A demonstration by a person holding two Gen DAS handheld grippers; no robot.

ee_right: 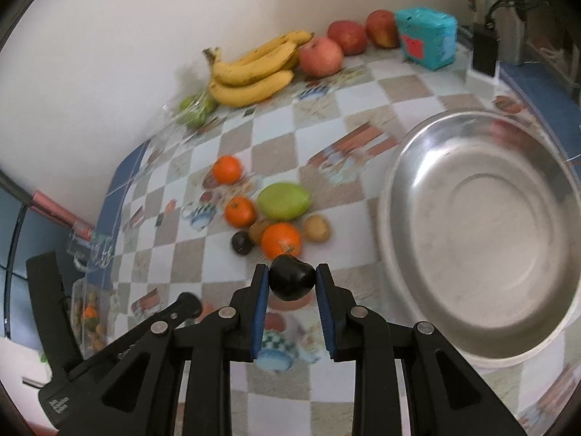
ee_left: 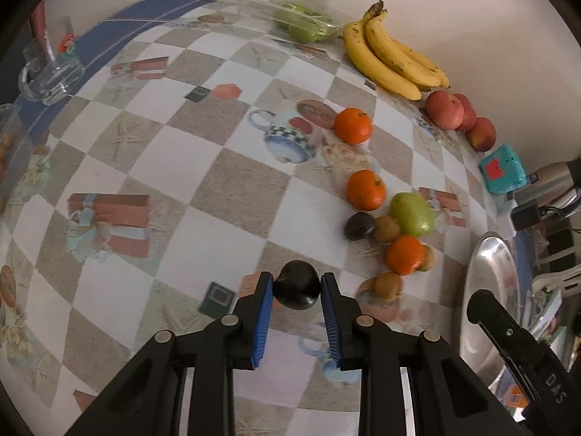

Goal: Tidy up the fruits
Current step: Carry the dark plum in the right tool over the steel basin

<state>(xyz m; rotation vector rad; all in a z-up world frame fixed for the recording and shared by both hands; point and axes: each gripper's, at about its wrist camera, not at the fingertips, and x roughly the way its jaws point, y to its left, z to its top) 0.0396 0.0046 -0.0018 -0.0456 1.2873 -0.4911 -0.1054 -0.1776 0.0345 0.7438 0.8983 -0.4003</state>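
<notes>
My left gripper is shut on a dark plum held above the tablecloth. My right gripper is shut on another dark plum, left of the steel bowl. On the table lie a third dark plum, three oranges, a green mango and several kiwis. Bananas and red apples lie along the wall. The same pile shows in the right wrist view, around the mango.
A clear box of green fruit sits by the wall. A teal box stands at the right. A glass mug stands at the far left. The steel bowl's rim shows at the right edge.
</notes>
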